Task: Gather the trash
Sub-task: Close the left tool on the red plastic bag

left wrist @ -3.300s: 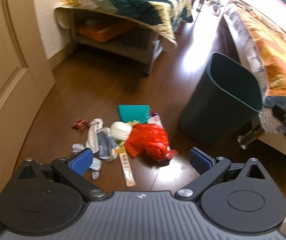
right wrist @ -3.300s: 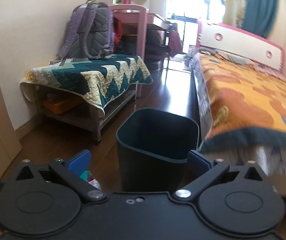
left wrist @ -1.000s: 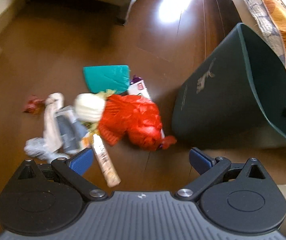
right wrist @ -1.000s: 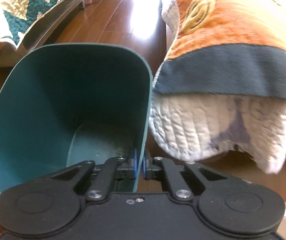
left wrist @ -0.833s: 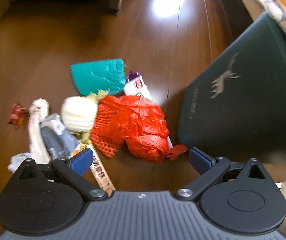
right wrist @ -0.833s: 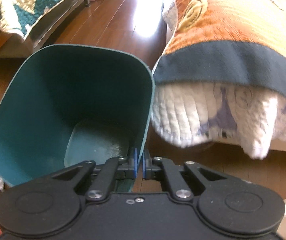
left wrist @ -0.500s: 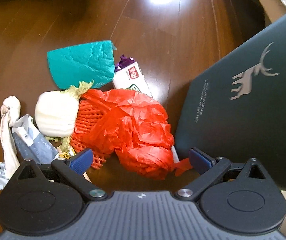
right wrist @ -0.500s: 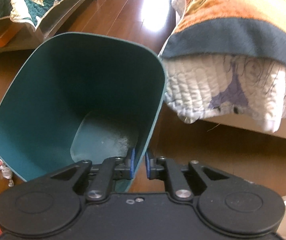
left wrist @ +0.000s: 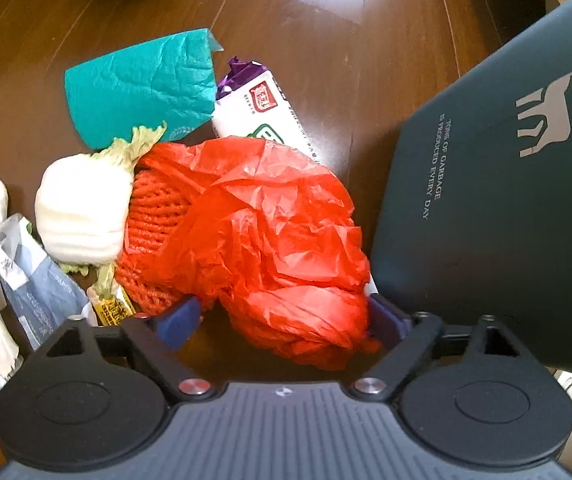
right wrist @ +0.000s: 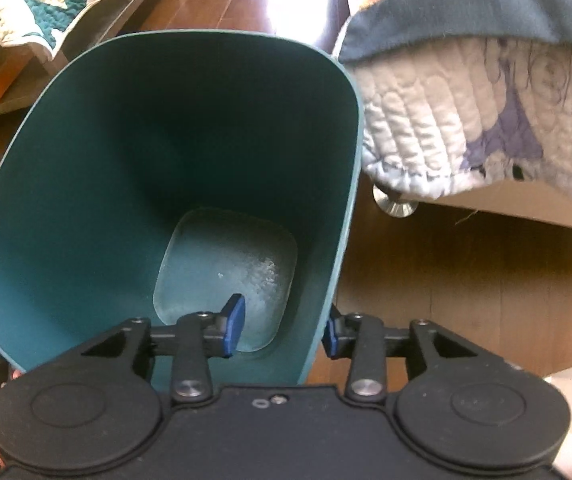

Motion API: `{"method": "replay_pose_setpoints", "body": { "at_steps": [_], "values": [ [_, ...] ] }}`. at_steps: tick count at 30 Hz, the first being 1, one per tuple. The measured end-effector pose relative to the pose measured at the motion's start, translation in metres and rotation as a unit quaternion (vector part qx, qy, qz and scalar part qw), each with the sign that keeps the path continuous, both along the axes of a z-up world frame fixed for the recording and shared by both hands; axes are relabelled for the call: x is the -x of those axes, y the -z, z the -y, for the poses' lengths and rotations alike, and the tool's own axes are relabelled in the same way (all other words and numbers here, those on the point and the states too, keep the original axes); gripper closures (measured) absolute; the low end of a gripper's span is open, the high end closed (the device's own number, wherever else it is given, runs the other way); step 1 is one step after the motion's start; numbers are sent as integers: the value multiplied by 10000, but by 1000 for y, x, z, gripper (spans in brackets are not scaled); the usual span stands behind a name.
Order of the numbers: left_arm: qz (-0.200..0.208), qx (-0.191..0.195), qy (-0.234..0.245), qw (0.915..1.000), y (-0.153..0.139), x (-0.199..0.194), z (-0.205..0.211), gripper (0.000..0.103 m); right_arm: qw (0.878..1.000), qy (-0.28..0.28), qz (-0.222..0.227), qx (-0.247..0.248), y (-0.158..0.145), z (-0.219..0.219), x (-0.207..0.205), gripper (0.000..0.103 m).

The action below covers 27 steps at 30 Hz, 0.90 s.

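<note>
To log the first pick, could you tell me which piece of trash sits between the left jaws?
The red plastic bag; the teal paper, white wrapper and grey pouch lie beyond.

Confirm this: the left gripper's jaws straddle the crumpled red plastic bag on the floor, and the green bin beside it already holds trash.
Wrong on the bin. The right wrist view shows the green bin holding nothing; its bottom is bare. The left gripper does straddle the crumpled red plastic bag.

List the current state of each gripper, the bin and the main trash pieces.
Left gripper: fingers closing around the red plastic bag, not yet pinching it.
Right gripper: fingers opening, straddling the bin wall without pressing.
Bin: upright, empty.
Teal paper: flat on floor.
Snack wrapper: partly under bag.
</note>
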<state>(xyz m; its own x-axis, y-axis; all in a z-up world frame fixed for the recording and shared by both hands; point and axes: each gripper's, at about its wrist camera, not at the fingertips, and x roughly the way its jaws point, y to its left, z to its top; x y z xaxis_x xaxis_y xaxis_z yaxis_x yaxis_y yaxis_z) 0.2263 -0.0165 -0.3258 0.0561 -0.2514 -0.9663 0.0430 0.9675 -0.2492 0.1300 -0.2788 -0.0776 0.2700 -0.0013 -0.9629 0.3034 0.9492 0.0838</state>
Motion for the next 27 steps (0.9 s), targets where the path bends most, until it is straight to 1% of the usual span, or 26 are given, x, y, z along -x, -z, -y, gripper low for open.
{"method": "replay_pose_setpoints", "body": {
  "at_steps": [1,2,3,4,6,11,15,19,20,23,24,27],
  "values": [
    [4,-3,-2,10000,-1,0,-1,24,10000,35,3,-20,0,1,0,68],
    [-10,2,-1,10000,-1,0,-2,34,10000,82,19,-11,1,4,0,73],
    [-37,-28,-13,10000,-1,1,-3,34,9998,189,33,71,1,7,1,90],
    [-32,-62,-36,10000,3,1,-3,34,9993,325,22,197,1,11,2,97],
    [-2,-105,-54,9999,2,3,-4,34,9991,383,154,88,0,15,5,97],
    [-2,-241,-77,9997,-4,6,-3,35,9985,248,222,424,-2,4,6,98],
    [23,-388,40,9992,-20,10,-5,36,9983,224,237,489,-7,3,11,99],
    [2,-351,153,9993,-36,11,-6,36,9977,93,219,634,-16,6,17,100],
    [13,-363,222,9991,-40,12,-5,36,9973,21,203,701,-19,7,19,100],
    [118,-526,627,9966,-55,21,1,36,9963,6,174,837,-27,13,25,101],
    [141,-545,732,9957,-59,21,2,36,9958,28,180,893,-30,14,26,102],
    [280,-519,1059,9926,-82,18,7,36,9940,-58,136,1083,-39,15,32,102]
  ]
}}
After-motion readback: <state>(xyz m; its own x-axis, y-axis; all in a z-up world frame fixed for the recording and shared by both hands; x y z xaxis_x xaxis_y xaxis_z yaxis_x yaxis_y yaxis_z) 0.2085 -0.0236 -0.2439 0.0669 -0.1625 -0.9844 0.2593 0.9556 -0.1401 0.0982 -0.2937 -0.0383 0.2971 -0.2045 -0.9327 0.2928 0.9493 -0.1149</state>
